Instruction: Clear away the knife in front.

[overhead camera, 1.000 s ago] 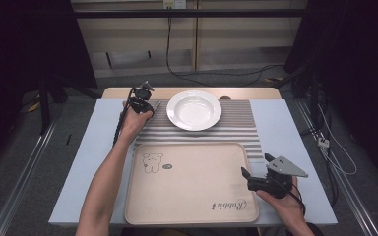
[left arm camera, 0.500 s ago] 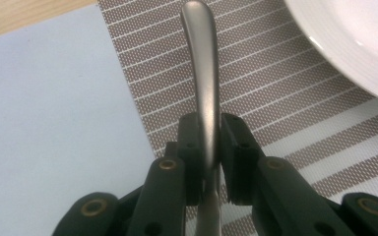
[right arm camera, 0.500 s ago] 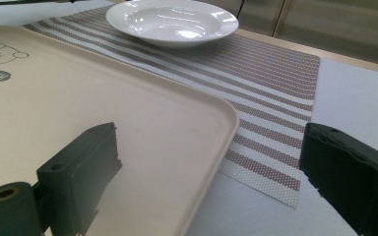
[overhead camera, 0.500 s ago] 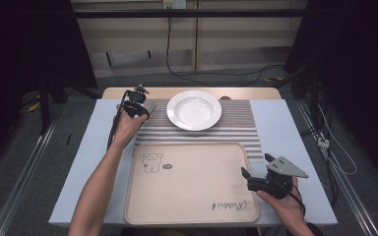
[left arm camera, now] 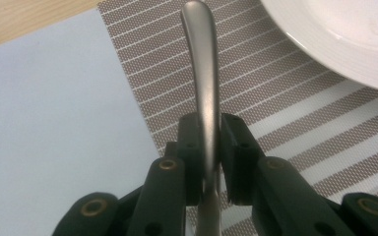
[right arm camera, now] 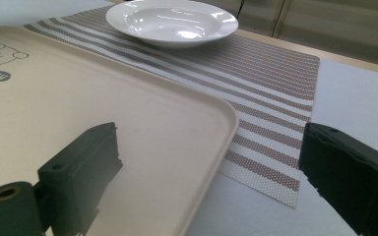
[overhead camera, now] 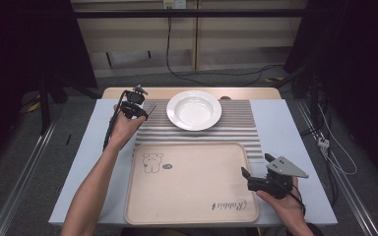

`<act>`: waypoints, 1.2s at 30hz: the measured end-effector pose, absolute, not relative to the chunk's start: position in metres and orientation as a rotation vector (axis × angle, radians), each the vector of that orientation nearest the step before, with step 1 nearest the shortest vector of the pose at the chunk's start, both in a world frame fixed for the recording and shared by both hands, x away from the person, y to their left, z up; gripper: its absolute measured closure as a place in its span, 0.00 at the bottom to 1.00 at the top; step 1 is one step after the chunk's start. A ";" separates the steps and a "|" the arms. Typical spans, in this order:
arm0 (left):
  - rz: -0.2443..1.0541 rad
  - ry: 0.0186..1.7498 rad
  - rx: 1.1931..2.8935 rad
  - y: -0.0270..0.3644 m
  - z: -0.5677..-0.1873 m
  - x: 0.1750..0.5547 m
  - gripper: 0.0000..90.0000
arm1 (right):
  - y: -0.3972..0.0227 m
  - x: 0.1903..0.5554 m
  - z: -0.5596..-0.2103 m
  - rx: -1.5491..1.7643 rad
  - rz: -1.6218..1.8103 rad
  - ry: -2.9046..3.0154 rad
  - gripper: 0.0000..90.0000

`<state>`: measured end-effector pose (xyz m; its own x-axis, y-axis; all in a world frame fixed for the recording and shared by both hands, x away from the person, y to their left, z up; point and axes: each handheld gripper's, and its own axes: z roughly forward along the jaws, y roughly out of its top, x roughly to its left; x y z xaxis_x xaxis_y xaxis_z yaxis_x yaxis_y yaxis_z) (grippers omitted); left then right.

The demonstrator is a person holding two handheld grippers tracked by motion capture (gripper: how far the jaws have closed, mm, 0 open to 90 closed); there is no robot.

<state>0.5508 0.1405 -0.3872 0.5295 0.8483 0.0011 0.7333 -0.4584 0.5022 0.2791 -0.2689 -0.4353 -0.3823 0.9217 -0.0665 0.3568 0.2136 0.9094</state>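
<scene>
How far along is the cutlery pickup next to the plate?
Done: the left gripper is shut on a metal utensil handle and holds it above the striped placemat, left of the white plate.
In hand: only that utensil; which kind, the frames do not show.
Left: setting it down. The beige tray is bare, and the right gripper waits open at its corner.

Left gripper (left arm camera: 207, 147): two black jaws rising from the bottom edge, clamped on a metal utensil handle (left arm camera: 203, 73). Handle: brushed grey, slender, curved, rounded tip pointing up and away. Beneath: striped placemat (left arm camera: 295, 128), brown mesh with pale bands. Upper right: white plate (left arm camera: 339, 34) resting on the placemat. Left: pale blue table surface (left arm camera: 49, 128); wooden strip (left arm camera: 24, 17) at top left.
</scene>
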 end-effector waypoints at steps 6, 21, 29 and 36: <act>0.361 1.257 2.346 0.142 -0.383 0.540 0.89 | -0.268 0.279 -0.435 1.184 1.140 1.859 0.10; 0.354 1.202 2.334 0.143 -0.386 0.511 0.89 | -0.268 0.280 -0.436 1.180 1.145 1.864 0.09; 0.352 1.149 2.361 0.135 -0.385 0.493 0.89 | -0.266 0.281 -0.437 1.174 1.148 1.868 0.08; 0.322 1.139 2.356 0.134 -0.381 0.482 0.89 | -0.265 0.281 -0.437 1.163 1.161 1.874 0.05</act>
